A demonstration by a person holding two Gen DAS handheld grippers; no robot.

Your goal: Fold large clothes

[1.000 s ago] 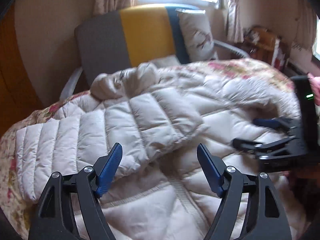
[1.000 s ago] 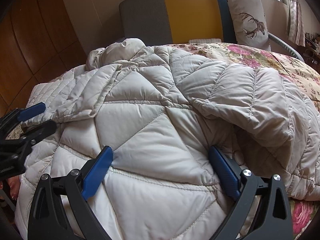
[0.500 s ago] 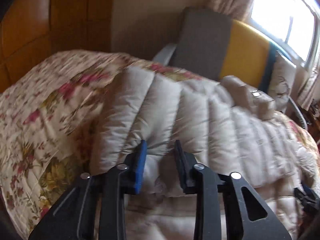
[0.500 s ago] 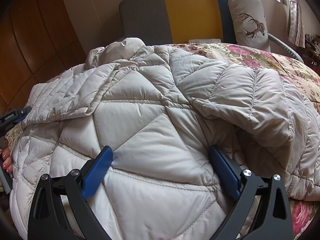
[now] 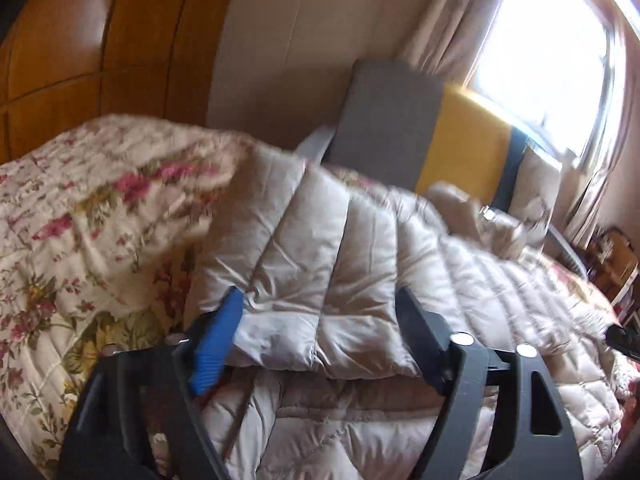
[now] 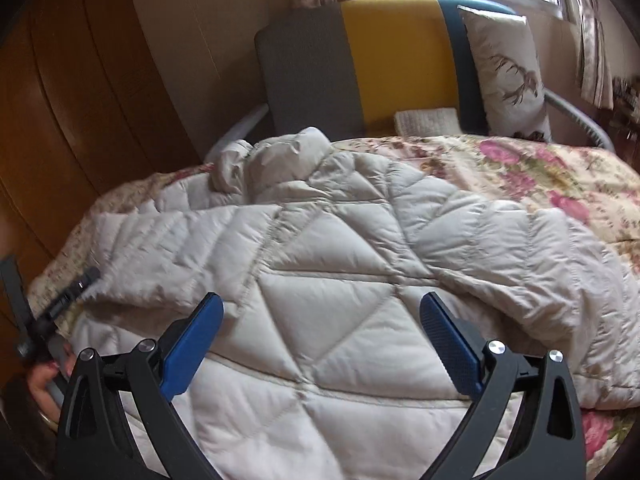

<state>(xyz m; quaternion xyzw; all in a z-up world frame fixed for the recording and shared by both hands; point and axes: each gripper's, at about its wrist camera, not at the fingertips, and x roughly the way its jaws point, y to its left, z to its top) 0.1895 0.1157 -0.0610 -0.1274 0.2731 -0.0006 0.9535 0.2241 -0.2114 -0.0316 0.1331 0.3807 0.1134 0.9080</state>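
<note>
A large off-white quilted puffer jacket (image 6: 340, 280) lies spread on a floral bedspread (image 6: 540, 168). In the left wrist view its sleeve end (image 5: 320, 264) lies folded across the jacket body. My left gripper (image 5: 320, 308) is open, its fingers either side of the sleeve cuff, not pinching it. My right gripper (image 6: 320, 320) is open and empty, hovering over the jacket's lower body panel. The left gripper also shows at the left edge of the right wrist view (image 6: 60, 300), at the sleeve's end. The hood (image 6: 276, 156) lies bunched at the far side.
A grey, yellow and blue chair (image 6: 360, 64) with a deer-print cushion (image 6: 504, 68) stands behind the bed under a bright window. Wooden wardrobe panels (image 5: 80, 60) rise on the left. The floral bedspread (image 5: 80, 220) lies bare left of the sleeve.
My left gripper swung left to the sleeve cuff, narrowed around it half a second ago, and now stands wide open. My right gripper stayed open and drew slightly back over the jacket.
</note>
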